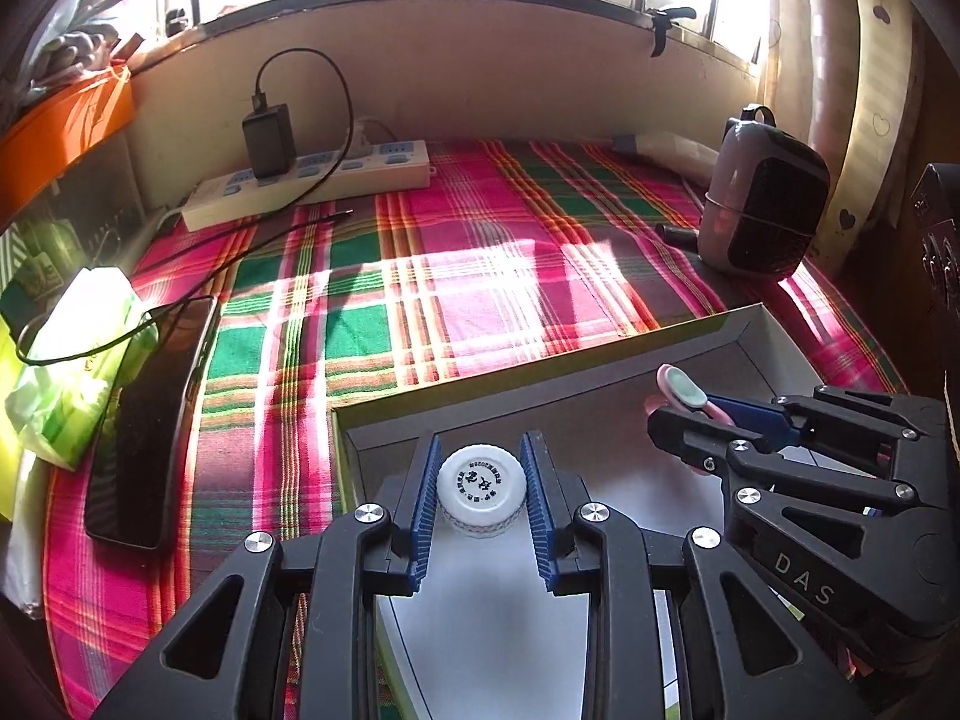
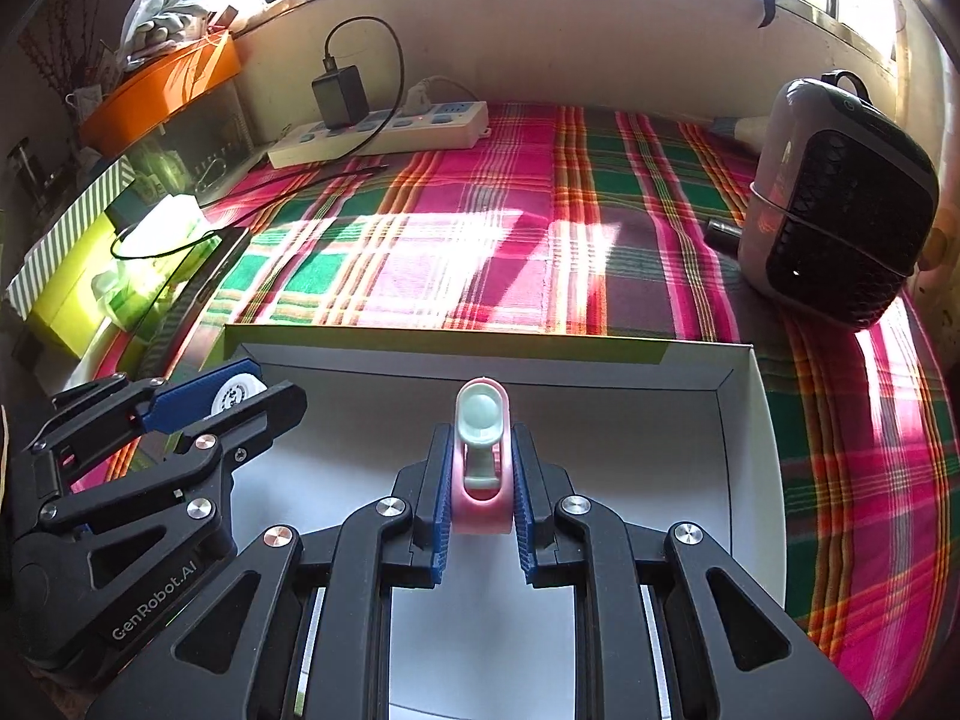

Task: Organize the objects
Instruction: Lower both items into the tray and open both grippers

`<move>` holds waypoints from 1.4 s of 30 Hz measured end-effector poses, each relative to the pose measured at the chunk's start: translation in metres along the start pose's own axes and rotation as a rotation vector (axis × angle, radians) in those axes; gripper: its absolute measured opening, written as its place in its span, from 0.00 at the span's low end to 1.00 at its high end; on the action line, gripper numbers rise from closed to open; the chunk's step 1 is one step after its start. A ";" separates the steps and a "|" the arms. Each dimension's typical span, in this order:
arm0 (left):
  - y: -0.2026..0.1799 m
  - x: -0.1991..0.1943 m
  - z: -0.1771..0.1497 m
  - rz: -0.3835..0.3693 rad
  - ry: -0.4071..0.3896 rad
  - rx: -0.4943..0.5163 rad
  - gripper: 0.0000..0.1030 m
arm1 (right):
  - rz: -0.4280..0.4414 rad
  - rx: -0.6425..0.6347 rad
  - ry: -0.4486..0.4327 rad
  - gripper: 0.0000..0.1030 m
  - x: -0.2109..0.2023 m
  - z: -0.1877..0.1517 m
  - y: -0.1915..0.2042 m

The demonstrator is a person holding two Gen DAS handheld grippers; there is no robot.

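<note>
1. Step in hand: both grippers carry a small thing over an open box [image 2: 744, 414] that sits on a plaid-covered desk [image 2: 480, 240]. This looks like the placing stage of the tidying.
2. The left gripper [image 1: 480, 495] has its jaws pinching a white bottle [image 1: 480, 489] by its cap, just inside the box's near-left corner. The cap faces the camera, so the bottle's long axis seems to run along the jaws, body hidden beneath.
3. The right gripper [image 2: 480, 480] has its jaws pinching a pink clip [image 2: 480, 456] with a pale green pad, held over the middle of the box floor.
4. The clip's long axis runs along the jaws, its rounded end pointing to the box's far wall.
5. Next move, as a judgement: lower each thing to the box floor, then spread the jaws. The two grippers are near each other, so they need room to part.
6. The box floor looks bare.
</note>
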State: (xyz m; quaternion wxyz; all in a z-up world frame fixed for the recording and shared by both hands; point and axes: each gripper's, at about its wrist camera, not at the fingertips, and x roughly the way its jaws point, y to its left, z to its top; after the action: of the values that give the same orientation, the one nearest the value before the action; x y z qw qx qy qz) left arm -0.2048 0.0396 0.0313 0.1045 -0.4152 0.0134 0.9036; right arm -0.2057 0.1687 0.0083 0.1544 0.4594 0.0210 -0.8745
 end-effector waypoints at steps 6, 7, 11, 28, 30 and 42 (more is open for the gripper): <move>-0.001 0.008 0.000 0.010 0.018 0.017 0.24 | 0.003 0.002 0.006 0.18 0.007 0.002 0.000; -0.001 0.010 0.000 0.012 0.022 0.019 0.25 | 0.000 0.003 0.009 0.18 0.008 0.002 0.000; 0.000 0.012 -0.001 0.009 0.028 0.014 0.25 | -0.002 -0.001 0.013 0.18 0.010 0.002 0.000; -0.001 0.017 0.001 -0.003 0.051 0.018 0.25 | -0.026 0.001 0.020 0.20 0.014 0.002 0.001; 0.000 0.017 0.001 -0.009 0.051 0.013 0.25 | -0.013 0.006 0.019 0.29 0.013 0.002 0.001; 0.009 -0.009 -0.002 -0.004 0.011 -0.021 0.33 | -0.033 0.031 -0.035 0.38 -0.017 -0.001 -0.007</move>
State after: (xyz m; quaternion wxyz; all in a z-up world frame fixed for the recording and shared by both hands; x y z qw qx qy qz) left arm -0.1995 0.0288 0.0360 0.1019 -0.4214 0.0036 0.9011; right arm -0.1980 0.1794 0.0210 0.1329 0.4461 0.0123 -0.8850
